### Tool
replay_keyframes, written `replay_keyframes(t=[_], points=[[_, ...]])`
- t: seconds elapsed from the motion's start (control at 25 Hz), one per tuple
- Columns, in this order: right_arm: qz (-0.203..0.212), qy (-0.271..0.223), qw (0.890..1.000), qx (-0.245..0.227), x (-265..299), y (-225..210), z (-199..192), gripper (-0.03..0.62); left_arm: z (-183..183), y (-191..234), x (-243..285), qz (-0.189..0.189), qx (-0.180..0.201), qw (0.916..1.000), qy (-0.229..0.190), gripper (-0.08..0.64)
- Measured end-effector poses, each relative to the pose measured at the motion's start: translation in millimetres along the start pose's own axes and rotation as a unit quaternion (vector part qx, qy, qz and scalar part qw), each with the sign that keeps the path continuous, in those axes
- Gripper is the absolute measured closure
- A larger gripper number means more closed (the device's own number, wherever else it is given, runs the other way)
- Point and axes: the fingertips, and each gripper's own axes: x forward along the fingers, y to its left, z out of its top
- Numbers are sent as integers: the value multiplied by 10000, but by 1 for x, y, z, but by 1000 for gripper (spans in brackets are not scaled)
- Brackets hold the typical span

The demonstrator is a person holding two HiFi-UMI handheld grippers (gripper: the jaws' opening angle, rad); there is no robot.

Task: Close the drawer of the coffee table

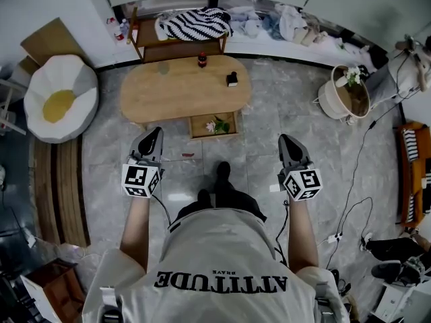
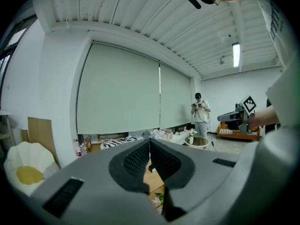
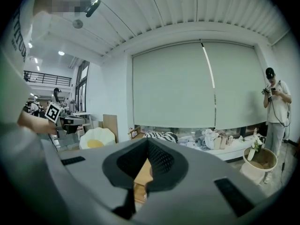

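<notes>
An oval wooden coffee table (image 1: 182,88) stands ahead of me on the grey tiled floor. Its drawer (image 1: 214,124) is pulled out toward me, with pink flowers and green leaves inside. My left gripper (image 1: 154,133) is shut and empty, held left of the drawer's front. My right gripper (image 1: 285,140) is also shut and empty, to the drawer's right and farther from it. In the left gripper view the left gripper (image 2: 150,141) shows closed jaws with a sliver of the table beyond. The right gripper (image 3: 148,141) looks the same in its own view.
A small bottle (image 1: 201,60) and a dark object (image 1: 232,79) sit on the tabletop. A white and yellow beanbag (image 1: 60,97) lies left, a shelf with a striped cloth (image 1: 194,23) behind the table, a round basket (image 1: 348,93) right. A person (image 3: 276,108) stands by that basket.
</notes>
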Motion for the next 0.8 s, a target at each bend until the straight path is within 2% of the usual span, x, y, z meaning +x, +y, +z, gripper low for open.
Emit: replay_keyframes(t=[0.32,0.6,0.8], points=[[241,3,9997,20,54,-32,8,575,3,16,42,317,-200,9993,-29,538],[408,113,9991,66,100,-63,5,575,-2,21,86,409,-256,9988,89,538],[508,215,9983,166,133,-91,1,575,-6,24,119,468,-441,9978,162,538]])
